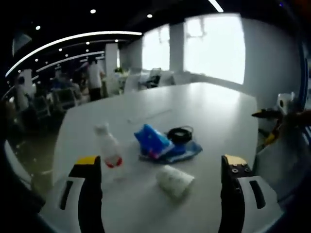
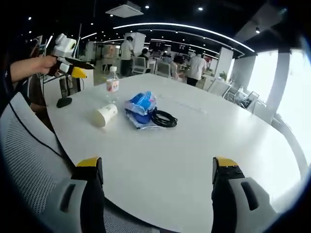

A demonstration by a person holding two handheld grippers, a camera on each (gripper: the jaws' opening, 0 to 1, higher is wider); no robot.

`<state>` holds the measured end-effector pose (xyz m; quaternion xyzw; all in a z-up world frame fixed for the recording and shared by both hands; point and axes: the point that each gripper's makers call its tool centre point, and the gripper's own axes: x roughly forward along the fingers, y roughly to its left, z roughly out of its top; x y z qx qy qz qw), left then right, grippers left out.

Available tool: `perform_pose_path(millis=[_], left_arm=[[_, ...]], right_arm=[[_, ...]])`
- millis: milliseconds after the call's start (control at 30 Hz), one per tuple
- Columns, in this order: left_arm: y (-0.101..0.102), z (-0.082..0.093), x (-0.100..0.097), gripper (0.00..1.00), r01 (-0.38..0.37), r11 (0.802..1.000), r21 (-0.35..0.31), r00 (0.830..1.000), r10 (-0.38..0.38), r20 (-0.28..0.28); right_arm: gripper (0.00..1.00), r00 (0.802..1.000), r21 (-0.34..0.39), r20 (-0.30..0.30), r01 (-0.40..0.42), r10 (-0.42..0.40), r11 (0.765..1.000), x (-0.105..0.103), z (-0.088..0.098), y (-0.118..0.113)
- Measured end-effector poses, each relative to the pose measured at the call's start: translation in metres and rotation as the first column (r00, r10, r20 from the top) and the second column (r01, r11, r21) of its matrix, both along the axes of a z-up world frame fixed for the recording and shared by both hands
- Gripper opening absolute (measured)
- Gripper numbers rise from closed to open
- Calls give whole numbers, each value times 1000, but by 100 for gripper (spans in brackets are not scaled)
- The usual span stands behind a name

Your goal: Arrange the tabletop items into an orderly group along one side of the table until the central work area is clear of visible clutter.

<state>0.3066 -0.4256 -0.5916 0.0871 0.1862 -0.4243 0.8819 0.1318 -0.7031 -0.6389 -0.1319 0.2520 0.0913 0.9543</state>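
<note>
Ahead of left gripper (image 1: 163, 167): tipped cup (image 1: 174, 181) lies between its spread fingers, nearer than right gripper (image 2: 158, 170), also spread, empty.

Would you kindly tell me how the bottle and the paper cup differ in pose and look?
The bottle stands upright, while the cup lies on its side. The bottle is clear with a red-and-white label; the cup is plain, opaque white. The bottle is capped; the cup's mouth is open. Both rest on the white table near the blue packet.

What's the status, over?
Both grippers, left and right, open, empty. Bottle, tipped cup, blue packets, black cable still mid-table. Nothing blocking.
</note>
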Motion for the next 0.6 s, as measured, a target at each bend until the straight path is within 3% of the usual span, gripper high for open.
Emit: perform_pose_path(millis=[167, 400, 600], left_arm=[[-2, 0, -23, 100, 13, 1000, 19, 1000, -14, 24], [1, -21, -54, 100, 30, 998, 53, 999, -28, -29], [1, -26, -63, 100, 32, 998, 62, 998, -29, -51]], right_arm=[[93, 1000, 9, 9, 10, -10, 1000, 1, 2, -1], [94, 1000, 16, 13, 16, -16, 1000, 1, 4, -2], [94, 1000, 13, 6, 9, -9, 1000, 0, 3, -1]])
